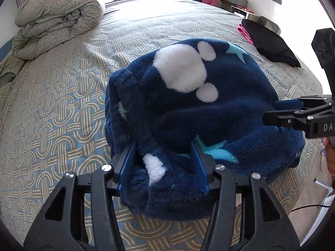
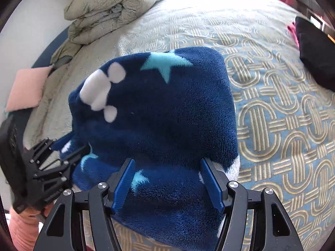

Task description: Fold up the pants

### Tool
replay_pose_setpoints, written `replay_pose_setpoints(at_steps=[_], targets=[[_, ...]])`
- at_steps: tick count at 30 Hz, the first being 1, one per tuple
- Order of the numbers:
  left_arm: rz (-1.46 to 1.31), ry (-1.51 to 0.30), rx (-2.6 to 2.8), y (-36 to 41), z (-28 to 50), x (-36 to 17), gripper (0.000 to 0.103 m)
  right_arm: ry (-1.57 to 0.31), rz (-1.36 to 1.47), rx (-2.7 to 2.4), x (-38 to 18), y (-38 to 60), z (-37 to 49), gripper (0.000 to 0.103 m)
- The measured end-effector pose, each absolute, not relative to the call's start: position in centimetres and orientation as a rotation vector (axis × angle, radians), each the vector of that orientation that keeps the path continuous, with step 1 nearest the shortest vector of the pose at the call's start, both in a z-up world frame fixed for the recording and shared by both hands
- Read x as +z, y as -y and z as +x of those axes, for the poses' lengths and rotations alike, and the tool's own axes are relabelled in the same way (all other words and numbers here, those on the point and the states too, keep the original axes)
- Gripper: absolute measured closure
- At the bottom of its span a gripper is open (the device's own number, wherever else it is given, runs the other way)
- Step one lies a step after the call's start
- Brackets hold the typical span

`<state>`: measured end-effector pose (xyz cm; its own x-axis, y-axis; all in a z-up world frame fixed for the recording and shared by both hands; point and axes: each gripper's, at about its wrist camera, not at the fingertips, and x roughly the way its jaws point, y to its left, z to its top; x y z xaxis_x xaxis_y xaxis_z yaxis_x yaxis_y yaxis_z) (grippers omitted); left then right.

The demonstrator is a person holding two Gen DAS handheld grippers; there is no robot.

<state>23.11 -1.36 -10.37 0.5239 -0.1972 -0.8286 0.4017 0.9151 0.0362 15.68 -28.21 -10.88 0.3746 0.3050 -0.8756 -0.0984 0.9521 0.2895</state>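
Both claws pinch the near edge of the fuzzy blue pants [image 1: 188, 108]: left claw [image 1: 164, 167], right claw [image 2: 167, 182]. Pants sit bunched on the bed [image 1: 62, 104], folded over already, I think. Flattening them is left.

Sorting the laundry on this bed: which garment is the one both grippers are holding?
The fleecy navy pants with white blobs and turquoise stars; the black garment lies untouched at the bed's far edge.
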Motion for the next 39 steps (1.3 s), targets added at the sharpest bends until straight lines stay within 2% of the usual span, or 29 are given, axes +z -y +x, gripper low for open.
replay_pose_setpoints(at_steps=[4, 10, 12, 13, 22, 24, 28, 32, 39], targets=[[0.222, -0.969, -0.355, 1.3, 23.2, -9.8, 0.048, -1.149, 0.117, 0.229, -10.4, 27.1, 15.0, 0.038], [0.127, -0.973, -0.328, -0.1, 22.7, -8.6, 0.046, -1.152, 0.159, 0.226, -10.4, 28.2, 14.3, 0.038], [0.134, -0.958, -0.279, -0.4, 22.6, -8.2, 0.031, -1.151, 0.154, 0.221, -10.2, 28.5, 13.9, 0.038], [0.138, -0.946, -0.259, -0.5, 22.6, -7.9, 0.029, -1.150, 0.146, 0.216, -10.1, 28.5, 13.8, 0.038], [0.115, -1.012, -0.186, -1.6, 24.6, -9.2, 0.026, -1.162, 0.162, 0.168, -10.2, 30.1, 13.2, 0.037], [0.111, -1.021, -0.176, -1.6, 24.9, -9.6, 0.022, -1.169, 0.174, 0.159, -10.3, 30.5, 13.2, 0.037], [0.107, -1.039, -0.178, -1.7, 25.5, -10.2, 0.019, -1.178, 0.172, 0.155, -10.6, 30.8, 13.0, 0.037], [0.084, -1.065, -0.171, -2.2, 26.3, -10.7, 0.007, -1.189, 0.179, 0.159, -10.8, 30.9, 13.0, 0.037], [-0.081, -1.188, -0.230, -3.6, 28.3, -12.4, 0.002, -1.211, 0.211, 0.170, -11.2, 31.2, 13.8, 0.037]])
